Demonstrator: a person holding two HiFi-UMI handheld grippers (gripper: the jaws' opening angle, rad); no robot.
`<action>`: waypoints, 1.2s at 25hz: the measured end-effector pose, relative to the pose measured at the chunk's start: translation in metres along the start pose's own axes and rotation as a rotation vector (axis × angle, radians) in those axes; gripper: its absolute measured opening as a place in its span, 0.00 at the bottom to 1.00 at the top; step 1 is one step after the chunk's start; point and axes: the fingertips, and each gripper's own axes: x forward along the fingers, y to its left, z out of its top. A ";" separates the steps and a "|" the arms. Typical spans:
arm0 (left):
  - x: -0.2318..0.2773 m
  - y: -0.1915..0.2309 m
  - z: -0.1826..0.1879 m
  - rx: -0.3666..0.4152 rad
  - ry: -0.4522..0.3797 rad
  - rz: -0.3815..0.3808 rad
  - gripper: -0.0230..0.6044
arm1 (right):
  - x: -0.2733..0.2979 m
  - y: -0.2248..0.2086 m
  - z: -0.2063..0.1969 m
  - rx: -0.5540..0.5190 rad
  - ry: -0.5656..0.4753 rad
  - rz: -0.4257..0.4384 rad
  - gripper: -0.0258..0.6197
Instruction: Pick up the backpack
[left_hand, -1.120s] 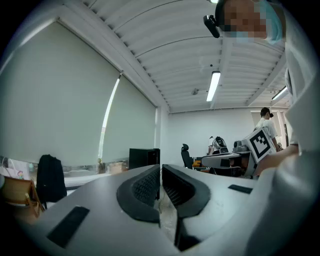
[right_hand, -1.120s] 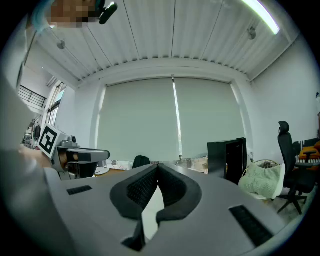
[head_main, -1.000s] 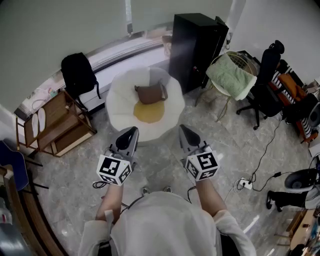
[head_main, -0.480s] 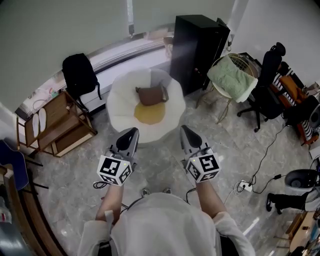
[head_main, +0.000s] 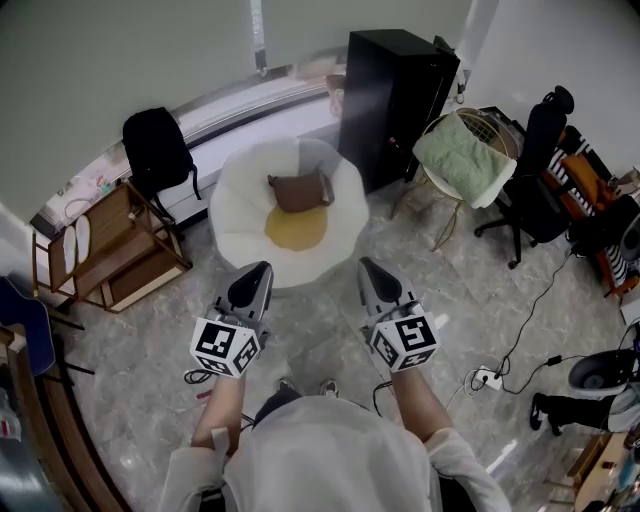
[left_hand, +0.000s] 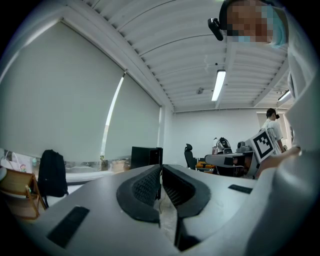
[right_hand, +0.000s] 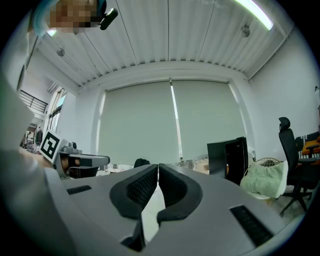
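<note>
The black backpack (head_main: 155, 150) stands upright on the floor at the far left, against the low ledge under the window. It also shows at the left edge of the left gripper view (left_hand: 52, 172), and only its top peeks over the jaws in the right gripper view (right_hand: 141, 162). My left gripper (head_main: 255, 272) and right gripper (head_main: 370, 268) are held side by side in front of the person, pointing level toward the window wall, far short of the backpack. Both are shut with nothing between the jaws (left_hand: 161, 167) (right_hand: 158, 166).
A white round beanbag chair (head_main: 240, 200) holding a yellow cushion and a brown bag lies straight ahead. A wooden rack (head_main: 110, 245) stands beside the backpack. A black cabinet (head_main: 395, 90), a wire chair with a green towel (head_main: 460, 150), an office chair (head_main: 530, 150) and floor cables (head_main: 488, 375) fill the right.
Both grippers sit slightly lower and nearer in the head view, the right one drifting a little. Their jaws stay shut. The backpack has not moved.
</note>
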 end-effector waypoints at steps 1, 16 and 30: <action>0.001 -0.002 -0.002 0.001 0.003 0.004 0.10 | -0.002 -0.003 -0.002 0.002 0.002 0.002 0.09; 0.032 0.035 -0.003 -0.013 -0.003 -0.006 0.10 | 0.040 -0.015 -0.005 -0.004 0.004 -0.032 0.09; 0.067 0.109 0.004 -0.021 0.004 -0.092 0.10 | 0.113 -0.009 0.001 0.007 -0.005 -0.110 0.09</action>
